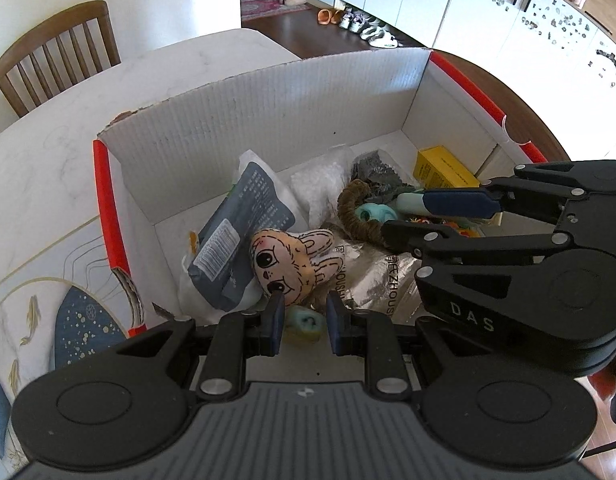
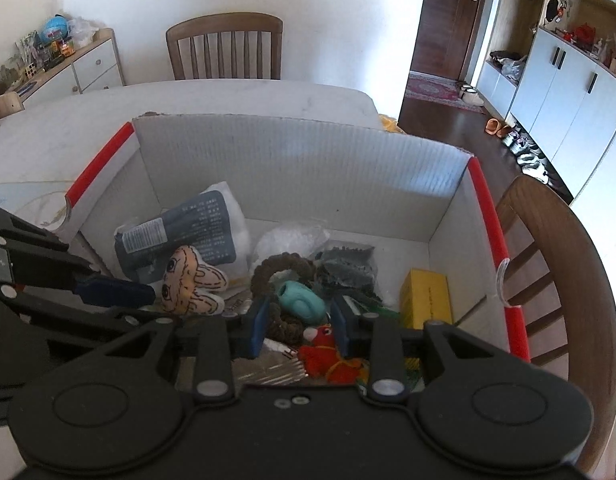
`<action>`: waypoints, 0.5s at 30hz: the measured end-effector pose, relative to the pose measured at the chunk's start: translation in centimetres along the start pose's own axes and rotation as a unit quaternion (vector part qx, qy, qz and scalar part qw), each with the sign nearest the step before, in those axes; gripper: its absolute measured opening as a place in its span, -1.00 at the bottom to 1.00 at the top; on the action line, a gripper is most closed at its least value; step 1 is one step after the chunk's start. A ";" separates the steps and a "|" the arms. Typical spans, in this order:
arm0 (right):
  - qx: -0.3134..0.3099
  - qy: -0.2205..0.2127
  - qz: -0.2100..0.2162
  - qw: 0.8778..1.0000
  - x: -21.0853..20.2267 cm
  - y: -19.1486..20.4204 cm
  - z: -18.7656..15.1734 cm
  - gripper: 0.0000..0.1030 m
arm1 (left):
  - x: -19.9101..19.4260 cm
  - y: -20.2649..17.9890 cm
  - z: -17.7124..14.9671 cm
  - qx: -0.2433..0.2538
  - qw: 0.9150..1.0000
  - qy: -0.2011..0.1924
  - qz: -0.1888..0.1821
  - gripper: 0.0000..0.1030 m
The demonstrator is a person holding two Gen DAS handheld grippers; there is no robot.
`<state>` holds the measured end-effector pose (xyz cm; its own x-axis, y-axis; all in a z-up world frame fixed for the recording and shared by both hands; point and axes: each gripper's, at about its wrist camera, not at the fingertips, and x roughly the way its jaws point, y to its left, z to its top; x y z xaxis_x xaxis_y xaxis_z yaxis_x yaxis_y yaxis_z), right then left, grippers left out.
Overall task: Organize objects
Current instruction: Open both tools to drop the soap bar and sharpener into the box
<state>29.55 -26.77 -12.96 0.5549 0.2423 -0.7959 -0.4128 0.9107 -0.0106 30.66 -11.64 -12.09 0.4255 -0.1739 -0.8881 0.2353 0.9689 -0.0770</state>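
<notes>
White corrugated box (image 2: 291,160) on the tabletop holds all visible items: grey packet (image 2: 179,236) at left wall, rabbit plush (image 2: 191,280), rope ring (image 2: 283,268), yellow carton (image 2: 426,296) at right wall. Left gripper (image 1: 303,312) and right gripper (image 2: 297,320) hover inside, jaws parted, empty. Loading or emptying: unclear.

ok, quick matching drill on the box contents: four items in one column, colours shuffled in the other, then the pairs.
Items:
1. small carton
2. rope ring
3. bird plush
4. rabbit-face plush

Colours:
A. red
B. pale peach with black outlines
C. yellow
D. brown

Pairs: 1-C, 2-D, 3-A, 4-B

All four lie inside the white cardboard box.
</notes>
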 end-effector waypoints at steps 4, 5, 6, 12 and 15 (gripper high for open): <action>0.001 -0.004 0.005 1.000 -0.4 0.0 0.0 -0.34 | 0.0 0.0 0.0 -0.009 1.000 0.000 -0.005 -0.58; 0.002 -0.005 0.005 1.000 -0.5 -0.1 0.0 -0.33 | 0.0 0.0 -0.1 -0.011 1.000 0.000 -0.007 -0.58; 0.002 -0.007 0.006 1.000 -0.7 -0.1 0.0 -0.32 | -0.1 0.0 -0.2 -0.012 1.000 0.001 -0.009 -0.58; 0.005 -0.017 0.012 1.000 -1.9 -0.2 0.1 -0.19 | -0.6 -0.3 -0.6 -0.011 1.000 -0.004 -0.012 -0.43; 0.009 -0.023 0.013 1.000 -2.7 -0.2 0.2 -0.12 | -1.3 -0.4 -0.7 -0.017 1.000 -0.013 -0.016 -0.34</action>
<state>28.29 -27.58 -10.67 0.5775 0.2806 -0.7666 -0.4144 0.9098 0.0208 29.39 -11.63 -11.26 0.4418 -0.2092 -0.8724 0.2187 0.9682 -0.1215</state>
